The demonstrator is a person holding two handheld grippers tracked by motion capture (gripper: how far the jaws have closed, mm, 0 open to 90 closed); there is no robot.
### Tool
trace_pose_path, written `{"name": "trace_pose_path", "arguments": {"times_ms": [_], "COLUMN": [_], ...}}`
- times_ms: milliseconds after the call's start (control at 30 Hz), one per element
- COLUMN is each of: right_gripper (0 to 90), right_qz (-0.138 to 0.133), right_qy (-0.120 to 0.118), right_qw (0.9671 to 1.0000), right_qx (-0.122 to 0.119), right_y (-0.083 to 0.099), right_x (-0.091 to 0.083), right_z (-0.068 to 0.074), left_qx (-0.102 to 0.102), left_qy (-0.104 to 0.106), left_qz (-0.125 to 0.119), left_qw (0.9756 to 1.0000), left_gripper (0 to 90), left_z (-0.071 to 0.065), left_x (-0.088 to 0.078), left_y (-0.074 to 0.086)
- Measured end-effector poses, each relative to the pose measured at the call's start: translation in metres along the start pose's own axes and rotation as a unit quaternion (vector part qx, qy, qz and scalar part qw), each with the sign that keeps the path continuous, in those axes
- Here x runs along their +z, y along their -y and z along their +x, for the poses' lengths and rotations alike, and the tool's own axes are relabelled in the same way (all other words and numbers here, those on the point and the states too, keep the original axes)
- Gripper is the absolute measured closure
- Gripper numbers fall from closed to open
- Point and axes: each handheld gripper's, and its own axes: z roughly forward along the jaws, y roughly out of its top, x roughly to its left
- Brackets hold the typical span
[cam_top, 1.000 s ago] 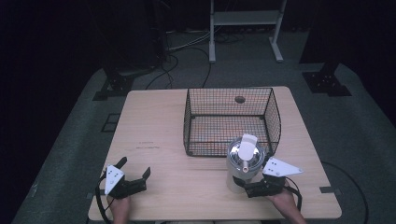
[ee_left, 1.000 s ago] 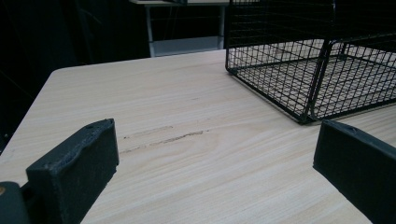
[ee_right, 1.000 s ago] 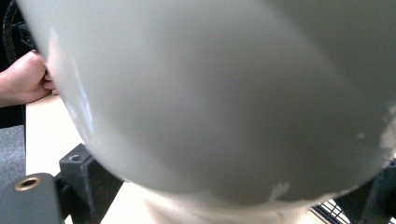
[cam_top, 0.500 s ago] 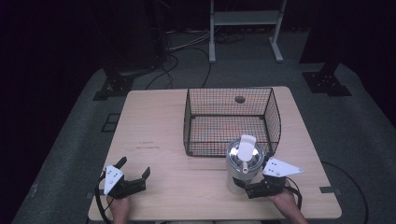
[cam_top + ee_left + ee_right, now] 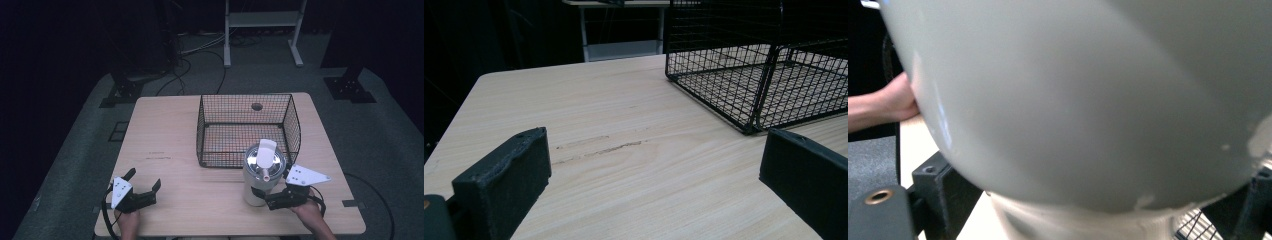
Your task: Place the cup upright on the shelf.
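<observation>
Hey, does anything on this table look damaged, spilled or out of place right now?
Nothing spilled. The white tumbler stands upright by the wire basket, gripped by the right gripper. Only oddities: chipped-looking flecks near its base and dark scuff marks on the tabletop.

The basket [image 5: 248, 130] stands on the table [image 5: 165, 125], right of its middle and toward the far edge. The tumbler [image 5: 262, 172] stands upright just before the basket's near right corner, touching or nearly touching the wire. The right gripper [image 5: 270, 196] lies right of and before the tumbler, at its base. The left gripper [image 5: 145, 184] lies well left of the basket, near the table's near edge.
</observation>
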Motion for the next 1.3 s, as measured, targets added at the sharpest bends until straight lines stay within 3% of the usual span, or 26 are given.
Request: {"name": "trace_pose_path", "arguments": {"times_ms": [300, 600, 900, 1300], "right_gripper": [9.2, 9.2, 9.2, 9.2], "right_qz": [-0.008, -0.009, -0.027, -0.028], "right_qy": [-0.009, -0.011, -0.015, -0.016], "right_qw": [0.9999, 0.9998, 0.9993, 0.9991], "right_qx": [0.003, -0.017, -0.018, -0.026], "right_y": [-0.019, -0.047, -0.069, -0.096], "right_x": [-0.005, -0.009, -0.009, -0.004], "right_z": [-0.005, -0.009, -0.016, -0.027], "left_qx": [-0.002, -0.002, -0.001, -0.001], "left_qy": [0.0, 0.0, 0.001, 0.002], "left_qz": [-0.002, 0.0, -0.001, 0.0], "left_qw": [1.0, 1.0, 1.0, 1.0], "left_gripper": [0.0, 0.0, 0.0, 0.0], "left_z": [0.0, 0.0, 0.0, 0.0], "left_x": [0.0, 0.0, 0.0, 0.0], "left_y": [0.0, 0.0, 0.0, 0.0]}}
